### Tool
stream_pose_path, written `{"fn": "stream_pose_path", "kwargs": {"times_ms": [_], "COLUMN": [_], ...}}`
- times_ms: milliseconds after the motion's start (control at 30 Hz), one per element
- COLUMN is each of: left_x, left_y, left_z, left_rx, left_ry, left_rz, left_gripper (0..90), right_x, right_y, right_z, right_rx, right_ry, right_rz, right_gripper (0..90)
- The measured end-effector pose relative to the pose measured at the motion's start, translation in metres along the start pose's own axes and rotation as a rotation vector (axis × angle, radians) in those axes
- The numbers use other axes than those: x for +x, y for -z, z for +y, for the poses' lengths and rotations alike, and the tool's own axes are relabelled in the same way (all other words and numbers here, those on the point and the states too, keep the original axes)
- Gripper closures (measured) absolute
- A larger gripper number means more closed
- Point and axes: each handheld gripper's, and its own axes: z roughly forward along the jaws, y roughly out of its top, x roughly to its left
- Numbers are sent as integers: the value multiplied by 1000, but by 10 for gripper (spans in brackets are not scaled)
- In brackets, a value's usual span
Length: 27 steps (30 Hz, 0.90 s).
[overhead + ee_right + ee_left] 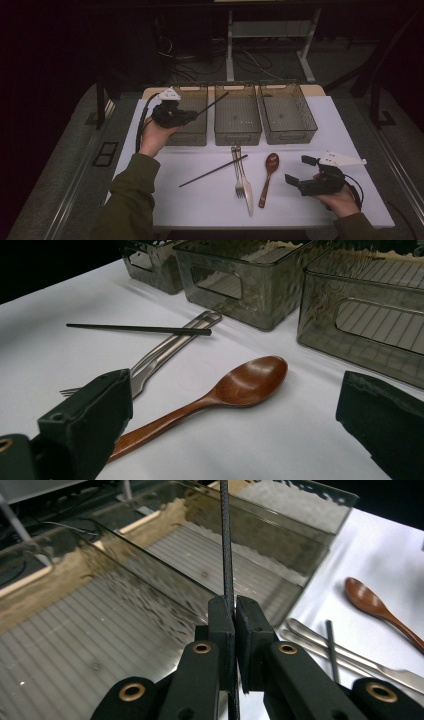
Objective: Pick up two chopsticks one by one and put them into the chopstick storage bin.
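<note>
The left claw (192, 116) grips a thin black chopstick (212, 103) above the left smoky plastic bin (192, 136). The right claw (299, 172) rests open. The second black chopstick (213, 171), steel fork (238, 172), steel knife (246, 187) and brown wooden spoon (268, 175) lie unsorted on the white counter (200, 200).

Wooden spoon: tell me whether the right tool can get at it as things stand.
Probably yes. The right tool stands open beside the wooden spoon, with bare table between them; the fork and knife lie beyond it.

Chopstick (214, 171), fork (239, 172), spoon (267, 177) before 3 bins (238, 120).

Tongs (233, 611) tight on a black chopstick (226, 545) above two smoky bins (125, 610)
</note>
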Motion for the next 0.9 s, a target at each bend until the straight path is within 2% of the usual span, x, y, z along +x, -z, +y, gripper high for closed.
{"fn": "stream_pose_path", "kwargs": {"times_ms": [200, 333, 533, 633, 900], "left_x": [12, 21, 36, 43, 57], "left_y": [-4, -9, -15, -16, -23], "left_z": [4, 2, -7, -12, -20], "left_rx": [-6, -11, 3, 27, 59], "left_ry": [10, 39, 91, 109, 163], "left_rz": [45, 82, 148, 175, 220], "left_gripper": [852, 852, 852, 852, 852], "right_x": [0, 0, 0, 0, -1], "right_y": [0, 0, 1, 1, 0], "right_z": [0, 0, 0, 0, 0], "right_rx": [-1, -1, -2, 0, 0], "right_ry": [-2, -3, -6, -4, -1], "right_rz": [0, 1, 1, 3, 2], "right_gripper": [12, 12, 11, 12, 12]}}
